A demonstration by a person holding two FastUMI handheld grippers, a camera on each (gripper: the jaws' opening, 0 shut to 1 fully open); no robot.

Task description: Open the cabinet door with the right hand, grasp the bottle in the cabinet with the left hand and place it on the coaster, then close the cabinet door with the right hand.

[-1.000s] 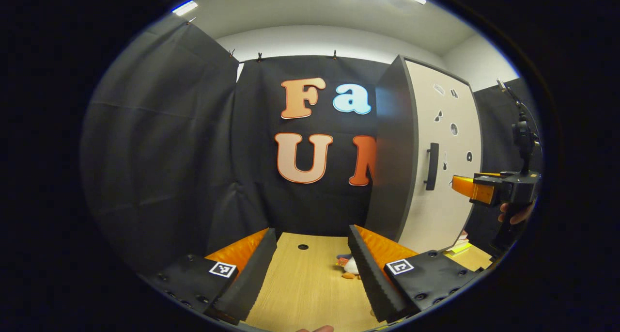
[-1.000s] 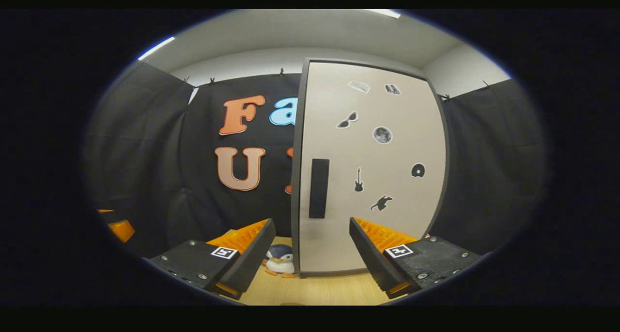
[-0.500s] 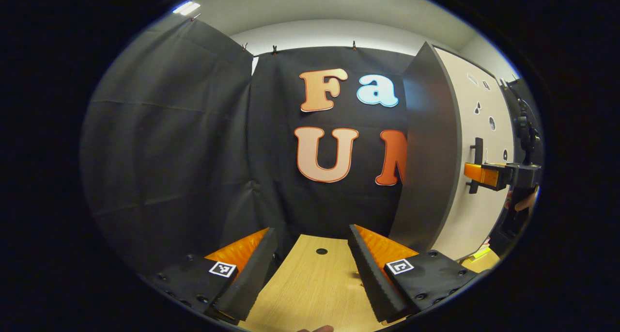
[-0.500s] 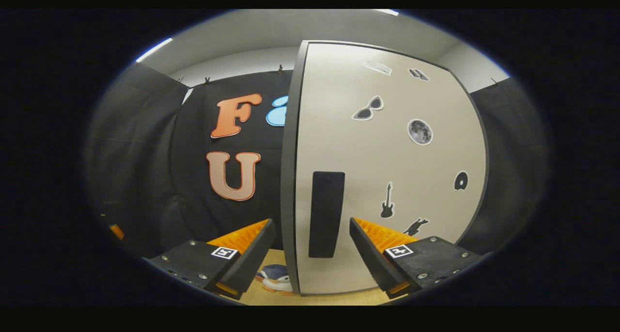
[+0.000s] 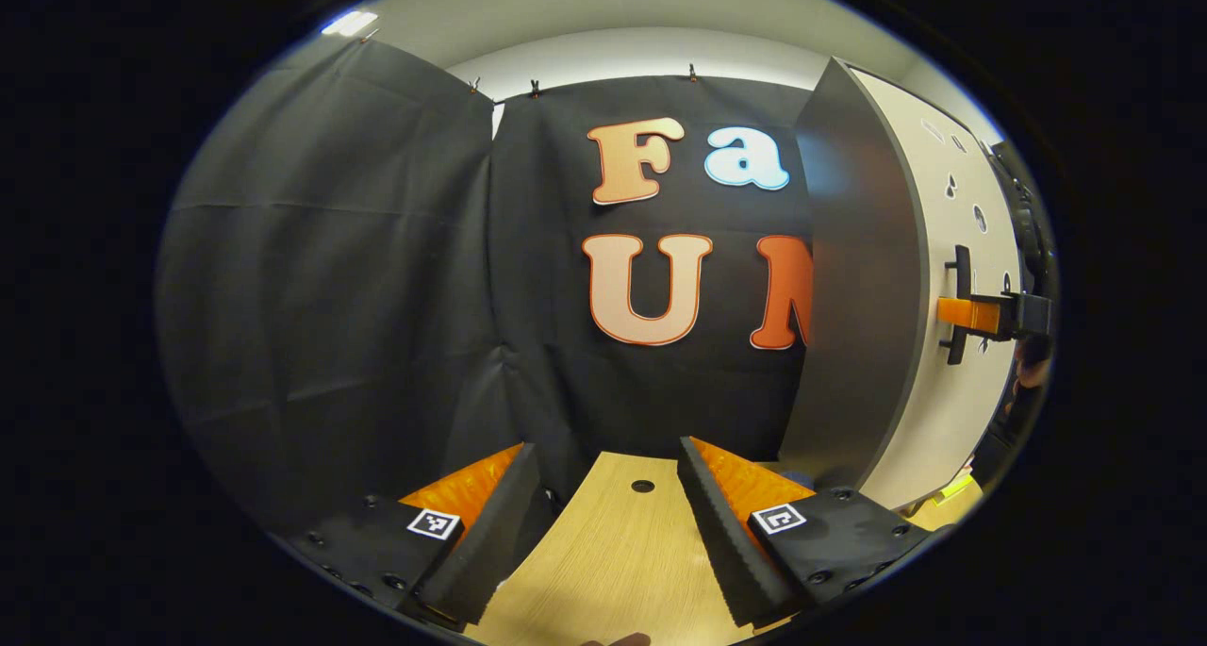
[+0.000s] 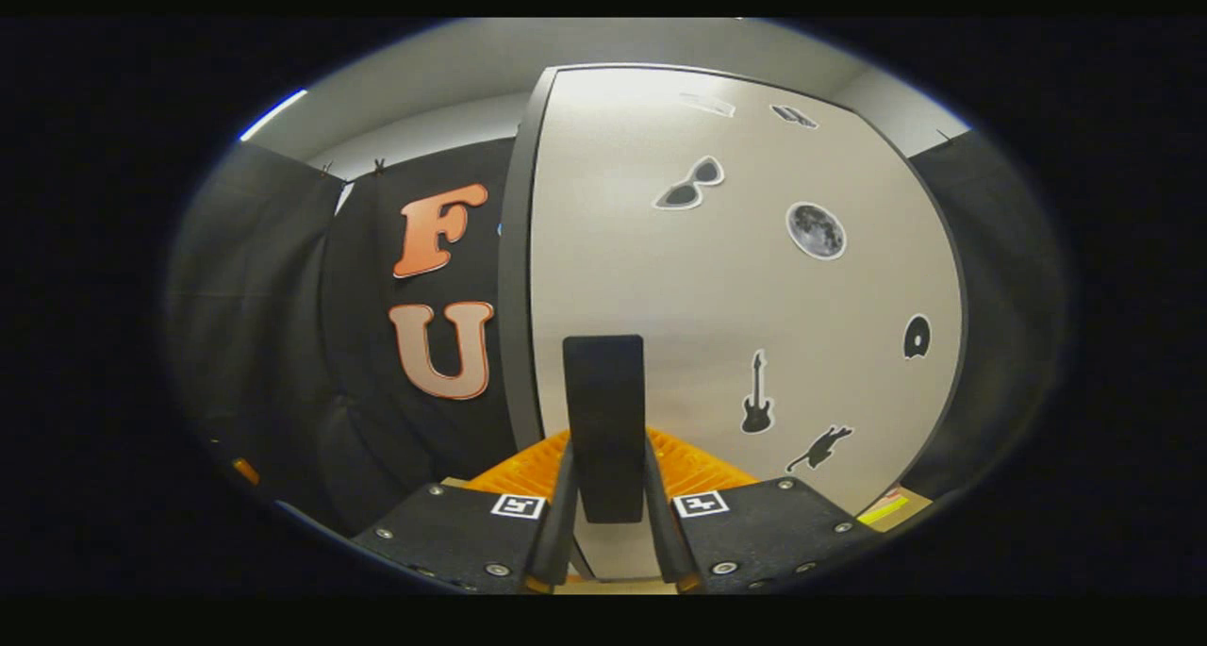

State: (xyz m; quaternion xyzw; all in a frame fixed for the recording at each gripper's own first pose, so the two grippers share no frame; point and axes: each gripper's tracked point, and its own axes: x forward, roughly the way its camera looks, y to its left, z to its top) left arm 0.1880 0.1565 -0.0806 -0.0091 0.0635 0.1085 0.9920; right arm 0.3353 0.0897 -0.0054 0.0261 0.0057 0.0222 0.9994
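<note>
The cabinet door [image 6: 745, 297] is pale with small dark stickers and stands flush with the cabinet front. Its black vertical handle [image 6: 603, 420] runs up between the fingers of my right gripper [image 6: 605, 523], which are shut on it from both sides. In the left gripper view the cabinet [image 5: 863, 278] stands at the right, with its door handle [image 5: 960, 302] and my right gripper [image 5: 976, 314] clamped on it. My left gripper [image 5: 608, 533] hangs open over the wooden table [image 5: 613, 561] with nothing between its fingers.
Black booth cloth closes off the back and left sides. A small round hole [image 5: 643, 486] sits in the tabletop ahead of my left gripper. Some yellow and white items [image 6: 891, 509] lie at the cabinet's lower right.
My right gripper advanced to the door and its fingers closed onto the handle. My left gripper swung left, so the cabinet slid toward the right edge of its view.
</note>
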